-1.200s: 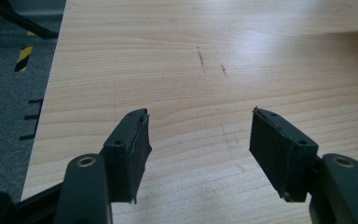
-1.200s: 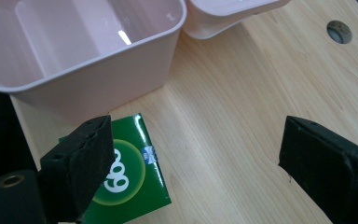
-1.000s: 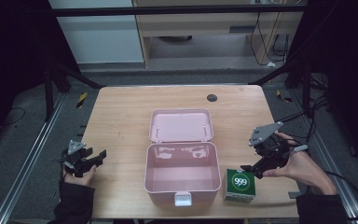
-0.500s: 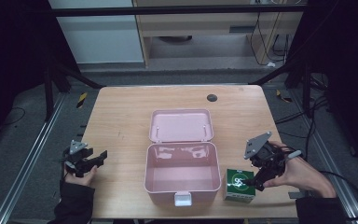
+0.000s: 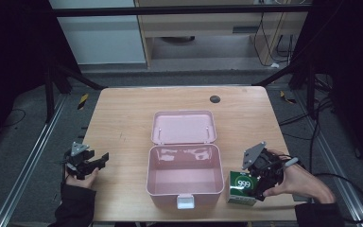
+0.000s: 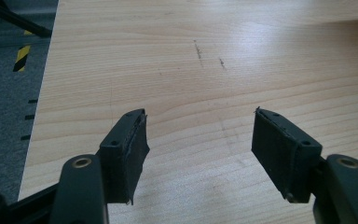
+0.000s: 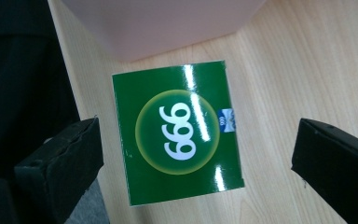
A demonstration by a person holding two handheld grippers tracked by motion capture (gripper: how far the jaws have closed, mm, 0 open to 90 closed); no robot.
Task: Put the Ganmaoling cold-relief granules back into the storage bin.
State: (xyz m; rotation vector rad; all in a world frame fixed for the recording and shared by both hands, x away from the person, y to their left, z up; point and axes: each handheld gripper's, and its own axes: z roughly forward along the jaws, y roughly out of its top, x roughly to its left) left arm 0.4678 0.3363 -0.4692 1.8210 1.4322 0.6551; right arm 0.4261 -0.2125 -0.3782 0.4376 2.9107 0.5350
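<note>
We count one green box (image 5: 244, 187) marked "999", standing on the worktop (image 5: 123, 118) near its front edge, just beside the right front corner of the pink case (image 5: 184, 177). In the right gripper view the green box (image 7: 179, 130) lies between the two black jaws, its top face toward the camera, with the pink case's wall (image 7: 163, 23) just beyond it.

There is one pink case, open, its lid (image 5: 184, 126) laid back flat behind the empty tub, and one white latch (image 5: 185, 202) on its front. One small dark round disc (image 5: 214, 99) sits on the worktop near the far edge, well apart from everything else.

We see two grippers. The right gripper (image 5: 260, 182) hangs over the green box with its jaws spread wide on either side of it, not touching it. The left gripper (image 5: 97, 161) sits at the worktop's left edge, jaws apart over bare wood, gripping nothing.

Compared with a second ago, the right gripper has come down and toward the front from a spot right of the case, so that it now straddles the box. The left gripper, the case and the box have kept their places.
</note>
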